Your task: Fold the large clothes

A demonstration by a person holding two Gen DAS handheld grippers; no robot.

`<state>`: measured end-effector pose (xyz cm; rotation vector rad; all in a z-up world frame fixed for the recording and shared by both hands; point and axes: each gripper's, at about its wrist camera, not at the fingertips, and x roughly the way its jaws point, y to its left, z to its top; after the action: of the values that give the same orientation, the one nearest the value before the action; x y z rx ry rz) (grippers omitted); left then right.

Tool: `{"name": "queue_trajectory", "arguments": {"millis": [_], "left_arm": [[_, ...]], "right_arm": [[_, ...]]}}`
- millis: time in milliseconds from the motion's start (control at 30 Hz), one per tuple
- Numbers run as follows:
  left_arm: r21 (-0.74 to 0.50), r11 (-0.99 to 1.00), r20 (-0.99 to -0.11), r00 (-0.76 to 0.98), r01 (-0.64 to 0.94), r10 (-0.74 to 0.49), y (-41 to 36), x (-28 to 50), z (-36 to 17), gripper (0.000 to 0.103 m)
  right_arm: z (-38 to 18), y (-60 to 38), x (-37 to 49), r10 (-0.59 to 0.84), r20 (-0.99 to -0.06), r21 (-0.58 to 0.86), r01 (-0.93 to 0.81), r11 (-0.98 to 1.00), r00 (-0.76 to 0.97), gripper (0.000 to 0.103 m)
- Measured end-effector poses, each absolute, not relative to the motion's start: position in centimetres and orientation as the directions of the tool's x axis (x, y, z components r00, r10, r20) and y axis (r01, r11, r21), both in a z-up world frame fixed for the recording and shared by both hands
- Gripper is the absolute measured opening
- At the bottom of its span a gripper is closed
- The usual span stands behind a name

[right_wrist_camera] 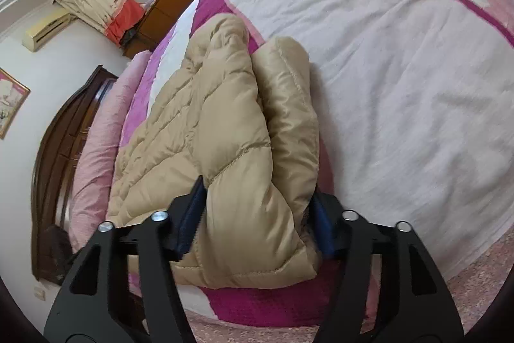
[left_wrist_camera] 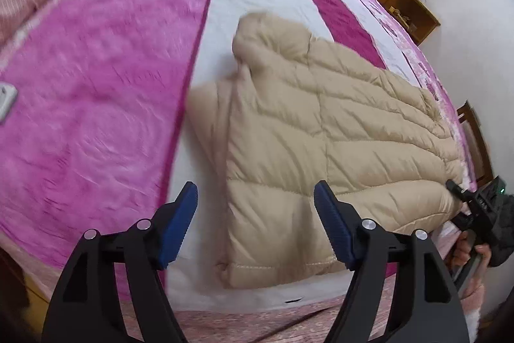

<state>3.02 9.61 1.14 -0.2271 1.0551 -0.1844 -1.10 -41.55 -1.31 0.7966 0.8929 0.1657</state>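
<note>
Blue pads of our left claw [left_wrist_camera: 255,224] stand apart and empty above the near hem of the tan jacket [left_wrist_camera: 321,134], which lies folded lengthwise on the bed [left_wrist_camera: 96,85]. We judge one fold made; next calls for a fresh grip to fold crosswise. Our right claw [left_wrist_camera: 462,198] is barely visible at the jacket's far corner. From the right wrist, our right claw [right_wrist_camera: 255,224] straddles the jacket's [right_wrist_camera: 225,118] thick folded end; whether its pads press, we cannot tell.
</note>
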Motion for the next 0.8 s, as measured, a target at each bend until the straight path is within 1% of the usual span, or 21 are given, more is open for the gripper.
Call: {"name": "queue_trajectory", "arguments": {"millis": [33,100,200,367,400,533,633,767,800], "left_arm": [[-0.257,0.965,-0.836,0.491,0.046,-0.245,9.7,2.9,1.6,0.072],[-0.218,0.975,-0.842,0.496,0.051,-0.214,9.6,3.0,2.3,0.072],[-0.207,0.978,-0.853,0.482,0.039,-0.2,9.6,3.1,2.8,0.073],[-0.248,0.966,-0.841,0.478,0.077,-0.254,7.4,3.2,4.0,0.072],[-0.259,0.961,-0.837,0.475,0.091,-0.271,6.7,3.3,4.2,0.072],[-0.268,0.95,-0.827,0.468,0.159,-0.311,3.7,3.4,4.5,0.072],[-0.258,0.945,-0.83,0.455,0.2,-0.323,1.6,3.8,4.2,0.073],[-0.263,0.931,-0.829,0.435,0.252,-0.352,-0.9,3.9,3.7,0.073],[-0.264,0.927,-0.829,0.428,0.265,-0.359,-1.4,3.9,3.6,0.073]], "right_arm": [[-1.1,-41.8,-1.2,0.439,-0.628,0.684,0.188,0.704,0.642,0.07],[-1.1,-41.9,-1.2,0.443,-0.615,0.701,0.196,0.686,0.652,0.075],[-1.2,-42.7,-1.3,0.449,-0.6,0.725,0.213,0.655,0.662,0.078],[-2.4,-42.6,-0.9,0.503,-0.58,0.753,0.188,0.63,0.641,0.08],[-2.7,-42.4,-0.8,0.513,-0.58,0.757,0.186,0.627,0.632,0.082],[-2.9,-41.3,-1.0,0.503,-0.596,0.728,0.158,0.667,0.625,0.086],[-3.0,-41.2,-0.8,0.505,-0.604,0.719,0.15,0.678,0.617,0.086],[-3.1,-40.6,-0.6,0.487,-0.643,0.682,0.152,0.716,0.592,0.086],[-3.1,-40.3,-0.3,0.485,-0.647,0.678,0.151,0.72,0.589,0.088]]}}
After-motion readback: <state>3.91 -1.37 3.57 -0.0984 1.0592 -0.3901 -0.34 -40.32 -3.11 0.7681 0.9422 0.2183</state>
